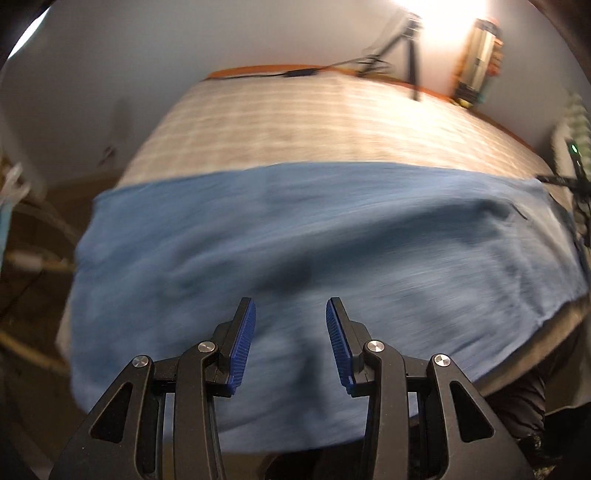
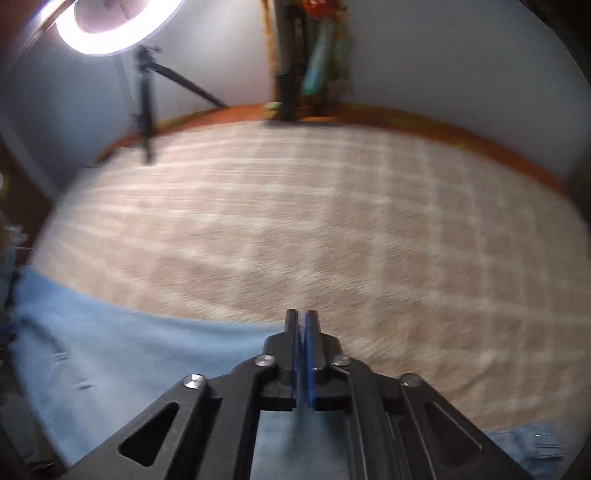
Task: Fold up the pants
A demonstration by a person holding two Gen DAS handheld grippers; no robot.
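The left gripper (image 1: 290, 314) hangs with its jaws spread, its blue ribbed pads (image 1: 243, 343) holding nothing, above the blue pants (image 1: 295, 236), which lie flat across the near part of a bed; whether the fingertips touch the cloth cannot be told through the blur. In the left wrist view the pants span almost the full width of the frame, their far edge running straight across the bed's beige plaid cover (image 1: 295, 122) and their near edge reaching the side of the bed. The right gripper (image 2: 303, 317) has its jaws pressed together, and a thin sliver of pale blue shows between the pads (image 2: 312, 350); blue fabric of the pants (image 2: 110, 354) spreads directly beneath and to the left of that gripper, so it appears to be pinching the garment's edge, though motion blur leaves the grip uncertain. Beyond the right gripper the plaid cover lies bare up to the orange-brown rim of the bed (image 2: 443, 125). A ring light (image 2: 110, 33) glows at the upper left of the right wrist view over a black tripod (image 2: 146, 107) standing at the far corner of the bed, against a pale wall (image 2: 461, 55). A bit of denim (image 2: 532, 446) shows at the lower right.
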